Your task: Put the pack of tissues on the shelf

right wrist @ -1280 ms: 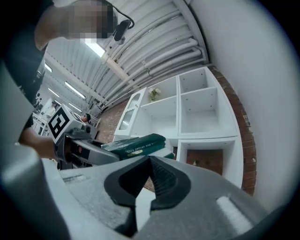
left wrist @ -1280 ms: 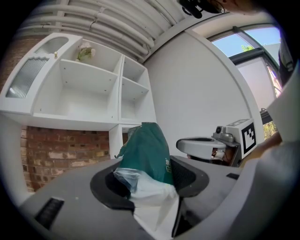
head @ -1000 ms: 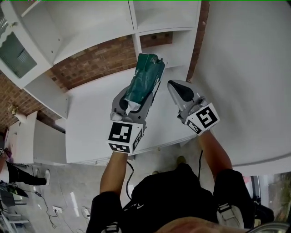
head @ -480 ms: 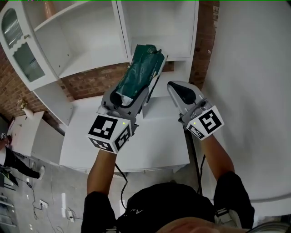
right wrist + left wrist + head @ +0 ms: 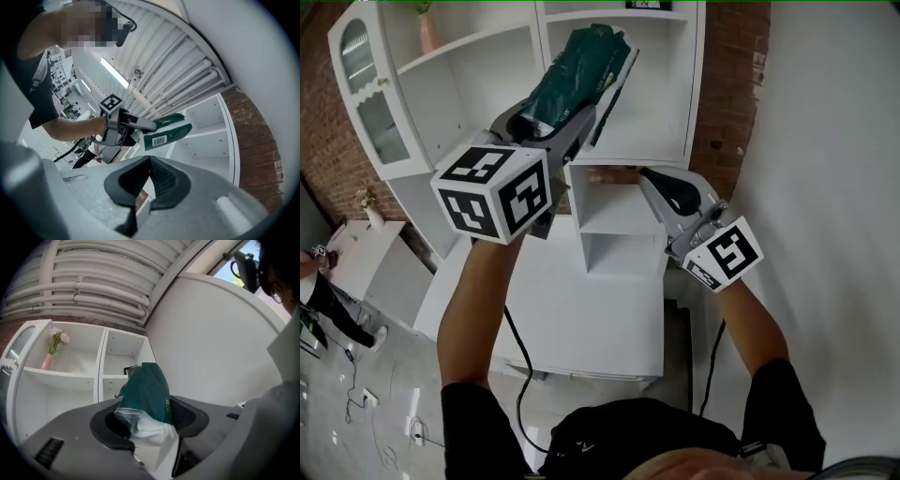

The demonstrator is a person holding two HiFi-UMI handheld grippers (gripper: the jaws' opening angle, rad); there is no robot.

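Pack of tissues (image 5: 581,66) clamped in left claw (image 5: 146,420), jutting past its tips, right claw (image 5: 150,171) pressed together

Pack of tissues (image 5: 168,132): white barcode label, its digits too small to read.
Marker cubes (image 5: 492,192): black-and-white square codes, no lettering.

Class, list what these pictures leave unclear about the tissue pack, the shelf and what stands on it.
Left gripper view: the near end of the pack of tissues is hidden between the jaws of the left gripper.
Right gripper view: the pack's print is too small to read.
Head view: the top edge cuts off the flowers of the vase and a dark object on the shelf.
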